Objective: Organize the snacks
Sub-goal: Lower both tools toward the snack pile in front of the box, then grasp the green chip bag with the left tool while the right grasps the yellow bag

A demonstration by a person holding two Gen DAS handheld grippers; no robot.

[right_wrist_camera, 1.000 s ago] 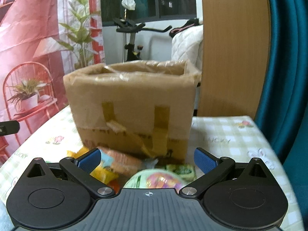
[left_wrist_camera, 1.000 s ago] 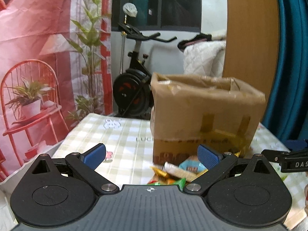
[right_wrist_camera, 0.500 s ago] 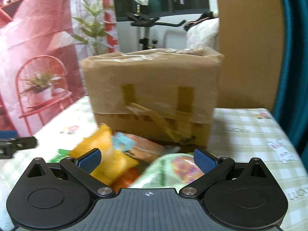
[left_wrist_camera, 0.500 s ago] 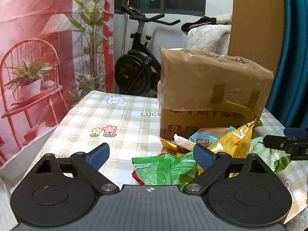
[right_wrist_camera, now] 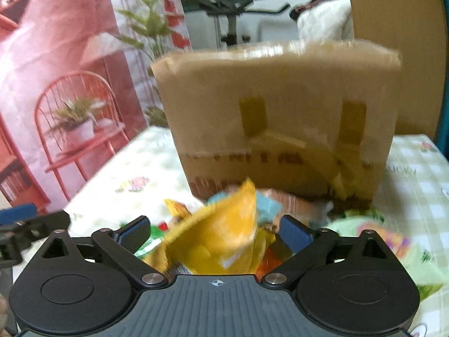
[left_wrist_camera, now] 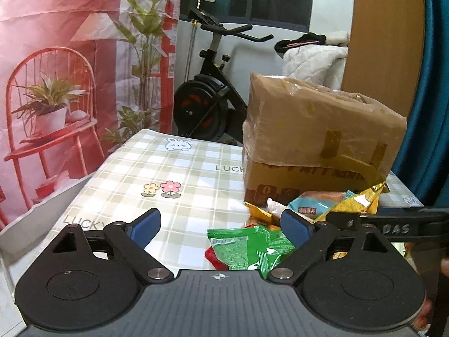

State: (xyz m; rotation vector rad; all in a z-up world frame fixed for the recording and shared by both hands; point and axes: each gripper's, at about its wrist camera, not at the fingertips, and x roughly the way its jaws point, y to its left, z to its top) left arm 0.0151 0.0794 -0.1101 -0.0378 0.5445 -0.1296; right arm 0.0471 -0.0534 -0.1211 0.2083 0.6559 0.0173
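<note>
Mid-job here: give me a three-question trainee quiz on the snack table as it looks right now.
1. True or false: the left tool is clamped on the green packet.
2. Which packet stands between the pads of the right tool? A) yellow packet B) red can C) white cup
3. Fill in: the snack pile lies on the checked tablecloth right in front of the ____.

Key
1. False: its pads stand apart and the green packet lies loose on the cloth, near the right-hand pad.
2. A: the yellow packet, with the pads apart and not visibly pressing it, though the view is blurred.
3. cardboard box
</note>
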